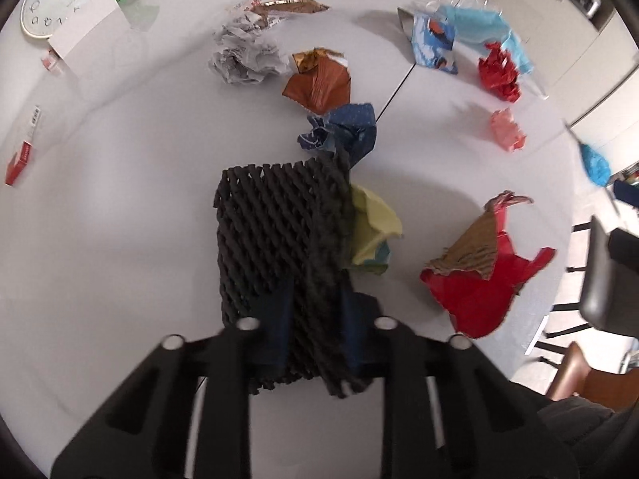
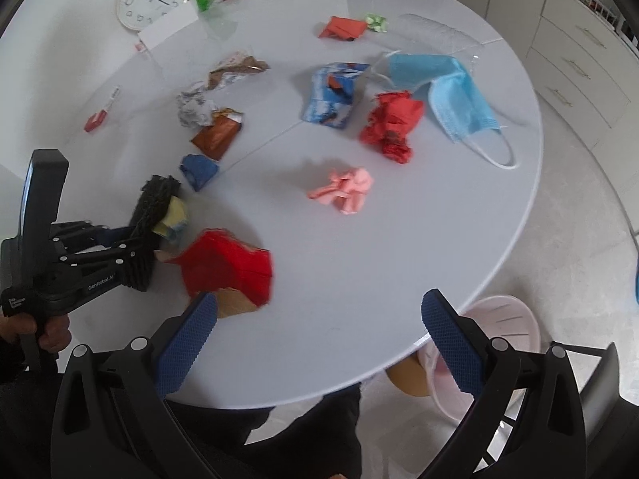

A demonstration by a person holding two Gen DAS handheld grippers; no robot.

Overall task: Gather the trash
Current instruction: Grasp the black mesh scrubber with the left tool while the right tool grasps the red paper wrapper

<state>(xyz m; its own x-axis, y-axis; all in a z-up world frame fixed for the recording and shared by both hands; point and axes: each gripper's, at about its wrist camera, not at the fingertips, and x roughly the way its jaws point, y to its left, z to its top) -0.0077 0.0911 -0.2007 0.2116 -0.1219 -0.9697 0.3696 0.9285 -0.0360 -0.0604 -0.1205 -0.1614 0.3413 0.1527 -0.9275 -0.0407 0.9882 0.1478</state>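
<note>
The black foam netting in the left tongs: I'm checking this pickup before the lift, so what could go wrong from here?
1. The left tongs are shut on the black foam netting, which is springy and bunched, so it might slip out on the lift.
2. A yellow-green paper scrap lies against the netting's edge and could snag and get dragged or dropped.
3. The open right tongs hover near the torn red carton, close to the left tongs; they could bump.
</note>
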